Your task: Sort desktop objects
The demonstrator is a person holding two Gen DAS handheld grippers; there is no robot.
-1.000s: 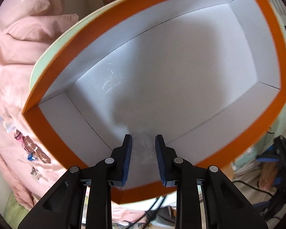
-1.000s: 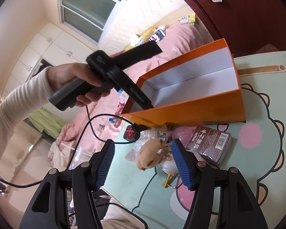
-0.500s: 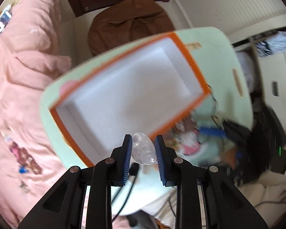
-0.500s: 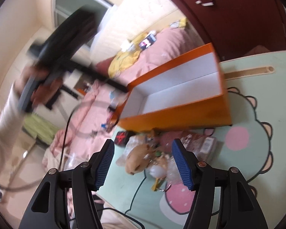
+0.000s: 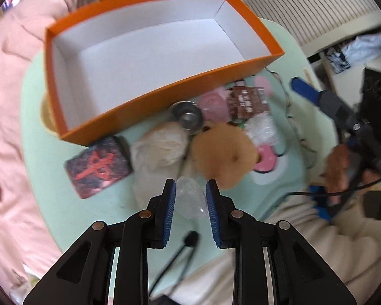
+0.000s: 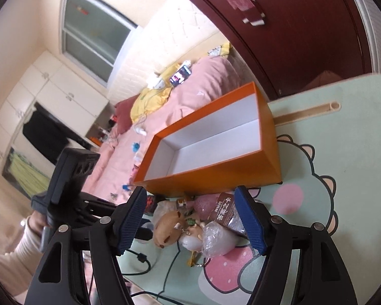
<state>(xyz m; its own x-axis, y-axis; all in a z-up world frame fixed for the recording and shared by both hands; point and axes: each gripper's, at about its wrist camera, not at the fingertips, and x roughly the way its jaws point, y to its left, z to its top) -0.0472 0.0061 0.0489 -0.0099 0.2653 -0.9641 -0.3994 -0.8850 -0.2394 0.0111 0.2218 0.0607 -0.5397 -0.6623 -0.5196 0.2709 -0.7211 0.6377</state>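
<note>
The left gripper point(image 5: 191, 193) had backed off the orange box point(image 5: 149, 58), still clamping a clear capsule point(image 5: 190, 198); right gripper point(image 6: 191, 221) gaped; keep squeeze gentle

Black tool point(image 5: 190, 198) (blue ribbed pads point(image 5: 170, 208))

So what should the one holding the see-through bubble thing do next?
Probably carry it forward over the orange box and let go: the left hand-held gripper is shut on the clear plastic capsule, and the box looks empty.

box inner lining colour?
White inside; the box is orange outside and on the rim. Clearest in the left wrist view.
</note>
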